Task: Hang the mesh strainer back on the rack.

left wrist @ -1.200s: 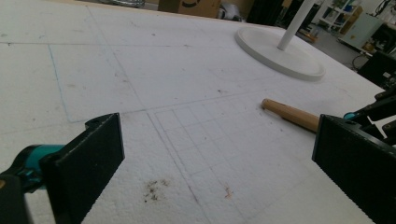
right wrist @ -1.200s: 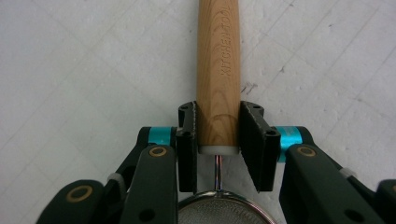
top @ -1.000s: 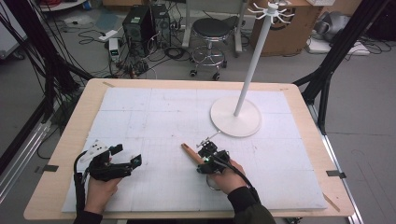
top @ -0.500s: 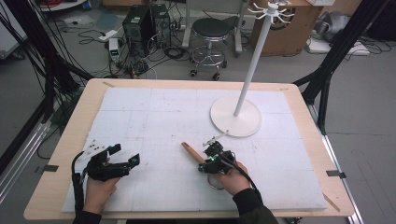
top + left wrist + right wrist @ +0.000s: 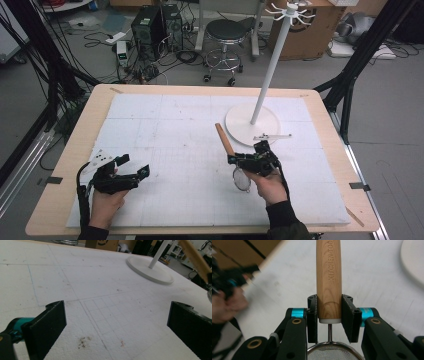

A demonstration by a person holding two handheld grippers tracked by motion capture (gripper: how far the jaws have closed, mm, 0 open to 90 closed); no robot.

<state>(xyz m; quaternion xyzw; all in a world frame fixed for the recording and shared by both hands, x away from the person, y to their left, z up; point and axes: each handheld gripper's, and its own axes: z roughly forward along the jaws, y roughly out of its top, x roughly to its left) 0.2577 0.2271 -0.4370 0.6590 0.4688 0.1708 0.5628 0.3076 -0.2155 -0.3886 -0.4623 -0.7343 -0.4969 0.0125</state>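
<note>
The right gripper [image 5: 329, 312] is clamping its fingers [image 5: 312, 315] on the strainer's [image 5: 235, 162] wooden handle, lifting it off the worktop [image 5: 165, 95] near the front edge. Hanging it on the white stand [image 5: 272, 70] is remaining. The left gripper [image 5: 117, 327] is idling wide open, holding nothing.

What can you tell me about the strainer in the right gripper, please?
The strainer is a small kitchen tool with a round wooden handle stamped with lettering, a white collar, a thin metal stem and a round wire-mesh bowl. The right gripper is shut on the handle's lower end. It is tilted, handle up toward the stand, bowl near the hand.
</note>
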